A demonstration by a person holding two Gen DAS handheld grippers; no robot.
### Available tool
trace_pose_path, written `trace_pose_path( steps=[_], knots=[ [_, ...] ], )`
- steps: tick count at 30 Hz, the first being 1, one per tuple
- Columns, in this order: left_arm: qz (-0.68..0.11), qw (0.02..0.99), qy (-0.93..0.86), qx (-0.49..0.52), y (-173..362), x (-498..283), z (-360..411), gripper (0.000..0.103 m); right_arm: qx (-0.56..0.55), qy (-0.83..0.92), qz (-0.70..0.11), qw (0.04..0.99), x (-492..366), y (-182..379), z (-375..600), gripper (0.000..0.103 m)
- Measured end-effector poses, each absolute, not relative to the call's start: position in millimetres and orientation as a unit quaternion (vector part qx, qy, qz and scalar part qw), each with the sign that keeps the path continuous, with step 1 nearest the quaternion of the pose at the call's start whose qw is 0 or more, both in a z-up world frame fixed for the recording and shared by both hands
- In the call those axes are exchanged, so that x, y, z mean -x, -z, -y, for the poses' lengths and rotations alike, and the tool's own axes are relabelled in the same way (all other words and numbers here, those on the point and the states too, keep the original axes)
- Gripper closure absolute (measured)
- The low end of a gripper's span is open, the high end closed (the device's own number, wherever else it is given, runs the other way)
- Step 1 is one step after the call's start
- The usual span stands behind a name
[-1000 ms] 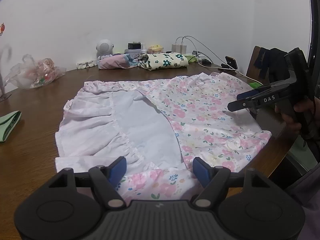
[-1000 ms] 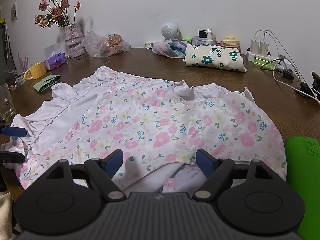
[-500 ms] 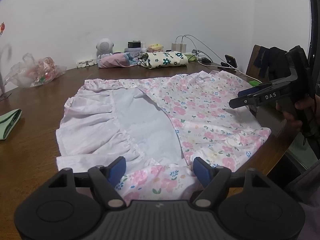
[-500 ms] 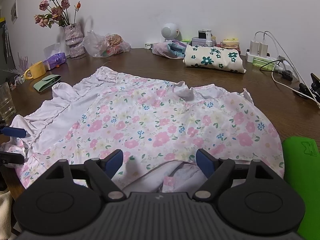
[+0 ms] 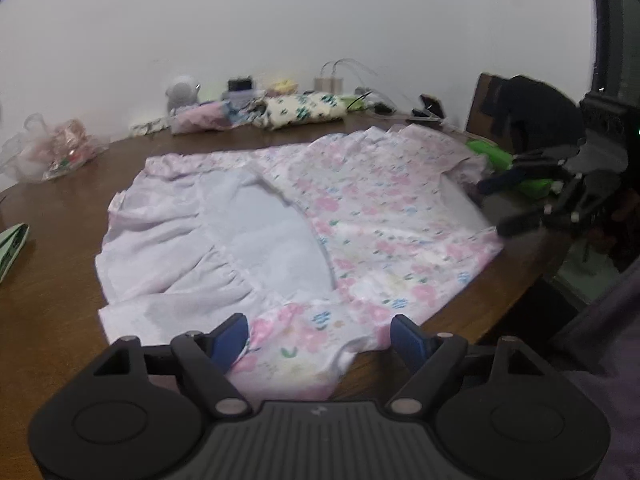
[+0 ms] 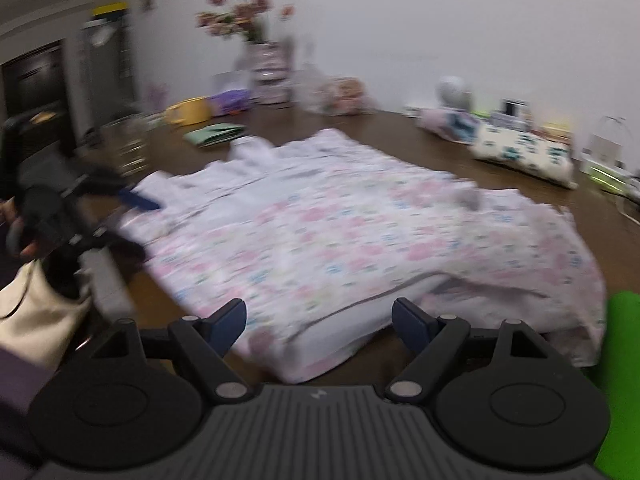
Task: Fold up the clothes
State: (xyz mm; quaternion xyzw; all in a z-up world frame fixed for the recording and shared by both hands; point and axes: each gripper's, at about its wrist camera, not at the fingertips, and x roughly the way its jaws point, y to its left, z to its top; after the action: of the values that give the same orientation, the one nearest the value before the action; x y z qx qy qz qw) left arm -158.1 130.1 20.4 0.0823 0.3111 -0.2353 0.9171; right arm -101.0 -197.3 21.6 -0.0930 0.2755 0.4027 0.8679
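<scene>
left tongs (image 5: 320, 334) gaping, bottom centre | right tongs (image 6: 320, 320) gaping, bottom centre | floral dress (image 5: 360, 216) lying spread mid-frame on tabletop (image 5: 52, 320)

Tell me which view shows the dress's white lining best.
Left wrist: the lining lies open and sharp there, beside the floral top layer. The right wrist view is motion-blurred and shows only a pale strip under the near hem.

A plain white wall (image 5: 280, 20) backs the brown wooden table (image 5: 52, 288), with a dark chair (image 5: 492, 104) beside it.

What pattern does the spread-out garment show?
Pink and blue flowers on white, clearest in the left wrist view.
</scene>
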Motion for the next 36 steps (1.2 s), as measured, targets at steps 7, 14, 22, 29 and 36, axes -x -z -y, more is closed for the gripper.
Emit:
trace_pose_path(
  steps=[7, 14, 22, 29, 36],
  knots=[
    [-0.316, 0.911, 0.239, -0.114, -12.4, 165.7, -133.7, 0.026, 0.113, -0.444, -0.259, 0.851, 122.5, -20.2, 190.4, 0.022],
    [-0.307, 0.913, 0.239, -0.123, -12.4, 171.0, -152.8, 0.038, 0.130, -0.446, -0.263, 0.846, 127.5, -11.0, 182.5, 0.026],
    [-0.288, 0.918, 0.237, -0.138, -13.0, 171.1, -165.6, 0.054, 0.141, -0.446, -0.263, 0.844, 130.0, -3.6, 175.6, 0.040],
    [-0.278, 0.917, 0.248, -0.146, -11.6, 171.3, -174.1, 0.055, 0.127, -0.432, -0.263, 0.853, 123.2, -3.9, 179.9, 0.082],
    [-0.309, 0.900, 0.277, -0.132, -17.2, 170.5, -177.1, 0.100, 0.124, -0.431, -0.268, 0.852, 122.7, -6.3, 188.9, 0.101]
  ],
)
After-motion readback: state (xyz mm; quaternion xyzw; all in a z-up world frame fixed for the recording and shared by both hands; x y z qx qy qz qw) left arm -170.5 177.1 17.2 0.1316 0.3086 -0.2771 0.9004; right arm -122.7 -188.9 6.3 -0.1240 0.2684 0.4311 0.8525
